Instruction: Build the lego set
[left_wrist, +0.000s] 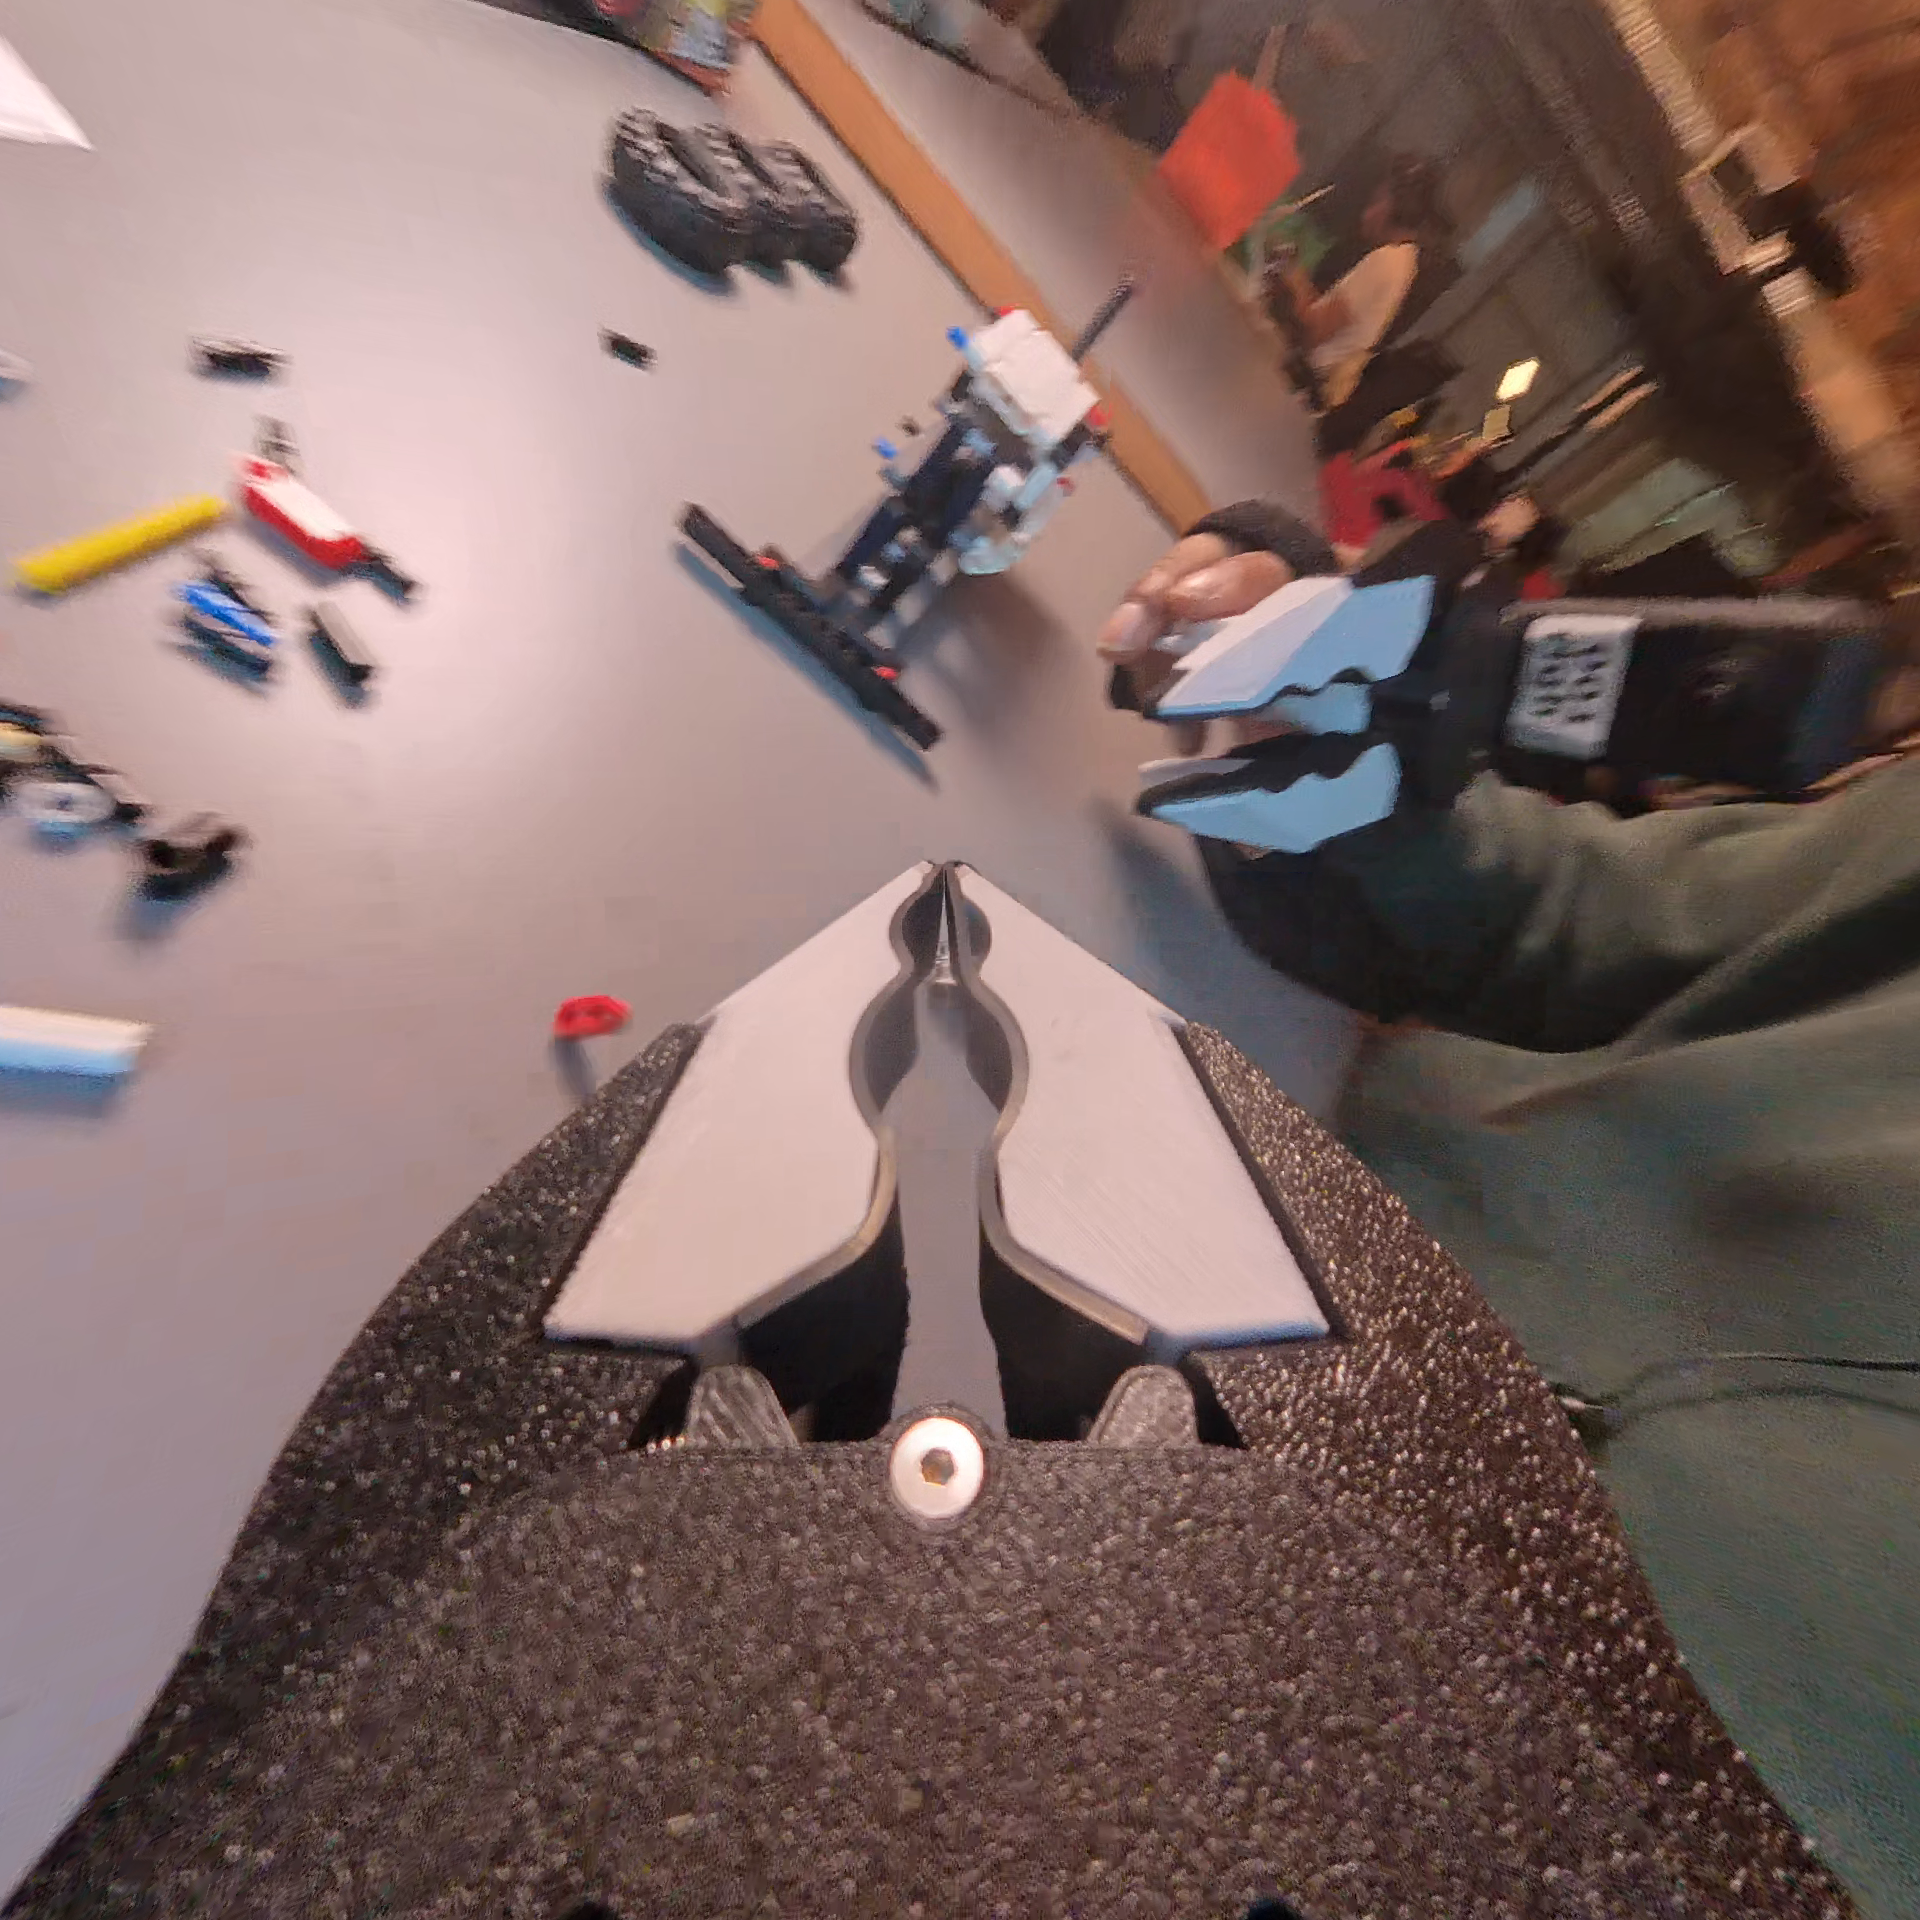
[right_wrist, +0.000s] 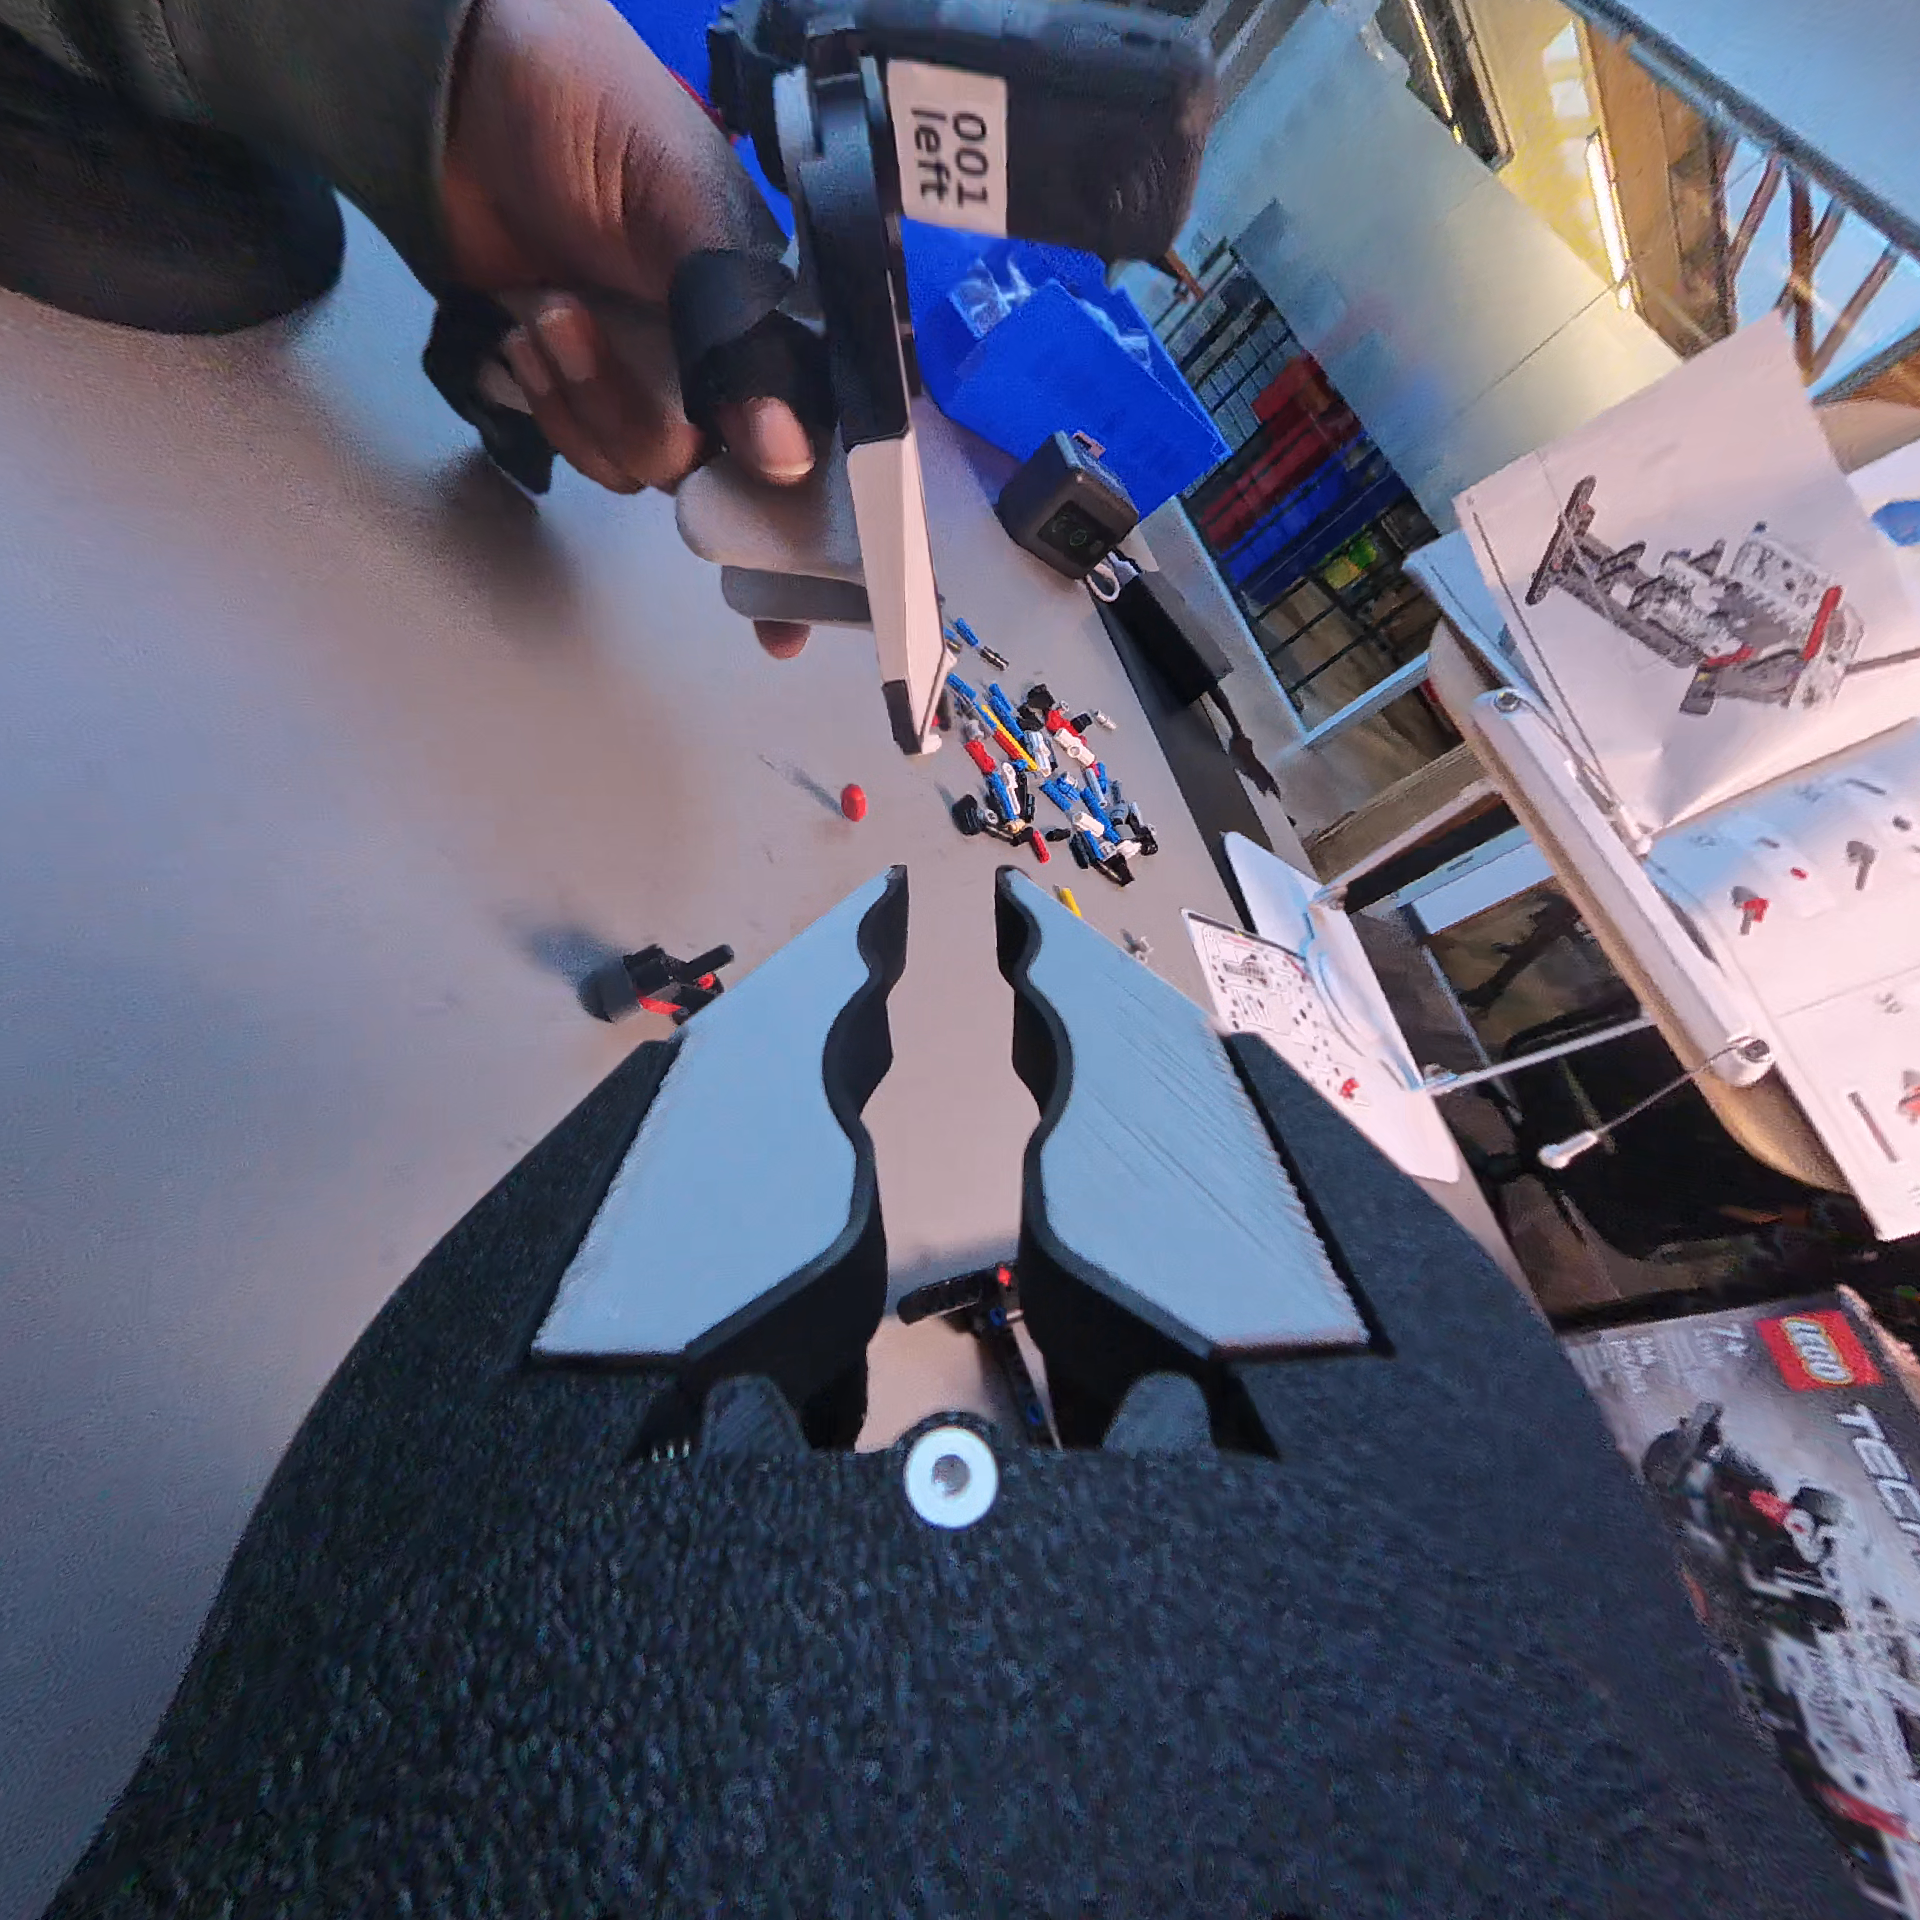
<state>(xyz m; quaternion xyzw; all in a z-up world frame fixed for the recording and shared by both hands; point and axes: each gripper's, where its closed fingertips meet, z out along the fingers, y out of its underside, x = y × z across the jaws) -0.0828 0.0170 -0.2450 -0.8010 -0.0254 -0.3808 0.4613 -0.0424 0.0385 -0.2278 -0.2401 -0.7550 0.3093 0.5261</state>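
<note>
Left gripper (left_wrist: 943, 868) is hanging above the table (left_wrist: 499, 790), jaws together, seemingly on nothing; right gripper (right_wrist: 951, 883) is hovering apart, probably for a pickup. Half-built model (left_wrist: 935, 499) is standing well ahead by the table edge, loose parts (right_wrist: 1049, 779) are heaped beyond the right gripper, likely the next source.
</note>
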